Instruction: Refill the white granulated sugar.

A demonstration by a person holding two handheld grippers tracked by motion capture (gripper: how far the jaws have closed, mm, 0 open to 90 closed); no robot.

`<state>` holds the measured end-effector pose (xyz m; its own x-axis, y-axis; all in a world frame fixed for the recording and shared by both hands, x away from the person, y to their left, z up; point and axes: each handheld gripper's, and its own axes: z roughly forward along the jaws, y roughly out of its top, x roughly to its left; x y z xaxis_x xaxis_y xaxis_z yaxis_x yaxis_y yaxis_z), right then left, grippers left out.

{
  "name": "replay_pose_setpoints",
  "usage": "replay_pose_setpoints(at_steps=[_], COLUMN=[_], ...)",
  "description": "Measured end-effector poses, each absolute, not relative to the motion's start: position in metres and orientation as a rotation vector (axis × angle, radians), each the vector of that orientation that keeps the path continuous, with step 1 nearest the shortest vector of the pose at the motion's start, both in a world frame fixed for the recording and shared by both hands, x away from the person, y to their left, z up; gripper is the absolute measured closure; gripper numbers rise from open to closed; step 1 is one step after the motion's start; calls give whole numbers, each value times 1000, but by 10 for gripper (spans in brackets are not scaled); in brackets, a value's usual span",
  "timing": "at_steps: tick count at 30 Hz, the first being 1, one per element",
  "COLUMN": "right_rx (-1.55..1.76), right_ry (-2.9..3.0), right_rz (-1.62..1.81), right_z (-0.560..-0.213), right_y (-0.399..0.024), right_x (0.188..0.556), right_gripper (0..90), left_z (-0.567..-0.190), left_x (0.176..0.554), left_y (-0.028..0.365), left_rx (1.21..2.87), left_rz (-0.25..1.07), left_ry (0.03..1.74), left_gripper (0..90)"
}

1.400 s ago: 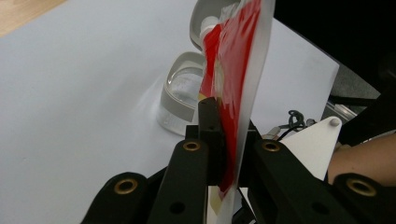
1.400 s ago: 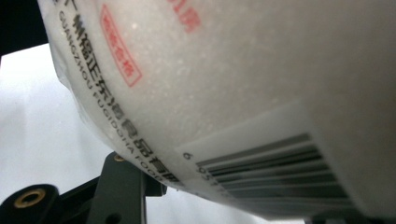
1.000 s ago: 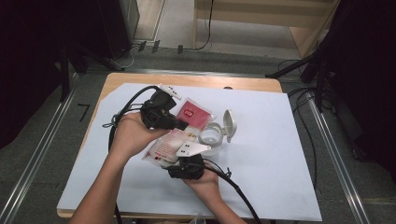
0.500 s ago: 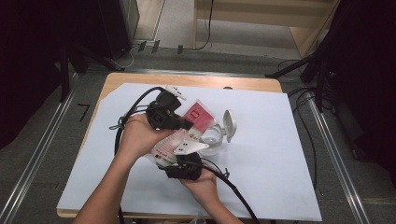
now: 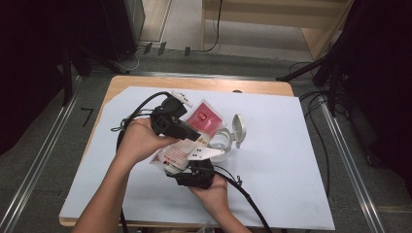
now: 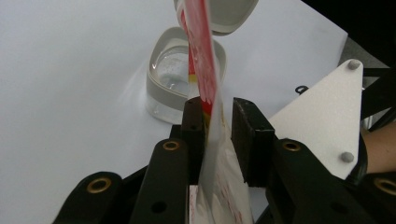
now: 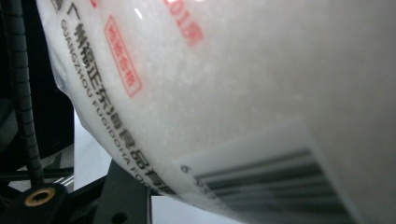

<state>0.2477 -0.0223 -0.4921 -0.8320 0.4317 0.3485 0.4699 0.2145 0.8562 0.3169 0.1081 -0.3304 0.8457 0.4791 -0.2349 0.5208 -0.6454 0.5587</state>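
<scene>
Pouch (image 5: pixel 187 141), a soft red and white packet, sits in mid-air above the middle of a table (image 5: pixel 272 86) covered by a white sheet (image 5: pixel 291 160). In the high view it slants from 7 o'clock up to 1 o'clock, with its red end toward the far side. Just beside that red end, at about 3 o'clock from it, stands a small clear jar (image 5: pixel 221 141) with its hinged lid (image 5: pixel 238 130) flipped open.

The left gripper (image 5: pixel 197 137) comes in from 9 o'clock, held in the person's left hand (image 5: pixel 138 141). In the left gripper view its jaws have just been opening: one pad lies against the pouch (image 6: pixel 205 84), the other stands a little apart, so the pouch passes between them without being pinched. Beyond the jaws in that view, at 12 o'clock, the jar (image 6: pixel 180 77) rests on the sheet with the pouch's red end hanging over its mouth.

The right gripper (image 5: pixel 187 167) rises from 6 o'clock in the right hand (image 5: pixel 211 191) and meets the white lower end of the pouch. Its own view is too close to be sure, but the jaws seem to be closed on the pouch (image 7: pixel 243 93), whose printed text and barcode loom large and blurred there. They have just been closing slightly.
</scene>
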Motion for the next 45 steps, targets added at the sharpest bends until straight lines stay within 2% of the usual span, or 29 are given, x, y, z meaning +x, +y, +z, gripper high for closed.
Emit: replay_pose_setpoints(at_steps=[2, 13, 18, 24, 28, 32, 41, 45], right_rx=[-885, -883, -880, -932, -934, -958, -930, -908], right_ry=[-2449, -2495, -2515, -2443, -2412, -2347, -2364, -2375], right_rz=[-1734, -1747, -1712, -1713, -1701, -1730, -1763, -1766], right_z=[-491, -482, -482, -481, -481, -479, -478, -478], right_y=[-23, -17, -13, -12, -13, -17, -19, -17], right_x=[247, 248, 247, 247, 247, 248, 245, 244], right_gripper=[540, 517, 470, 529, 546, 563, 565, 565], left_z=[-328, -329, -334, -336, -337, -329, -315, -311], left_x=[317, 317, 317, 319, 320, 320, 316, 314], left_y=[112, 108, 101, 100, 102, 110, 127, 131], left_rx=[2386, 2348, 2348, 2361, 2345, 2323, 2301, 2307], left_rz=[-107, -111, -109, -110, -148, -126, -99, -92], left_ry=[738, 790, 803, 815, 816, 809, 807, 817], left_gripper=[850, 899, 900, 874, 745, 703, 750, 824])
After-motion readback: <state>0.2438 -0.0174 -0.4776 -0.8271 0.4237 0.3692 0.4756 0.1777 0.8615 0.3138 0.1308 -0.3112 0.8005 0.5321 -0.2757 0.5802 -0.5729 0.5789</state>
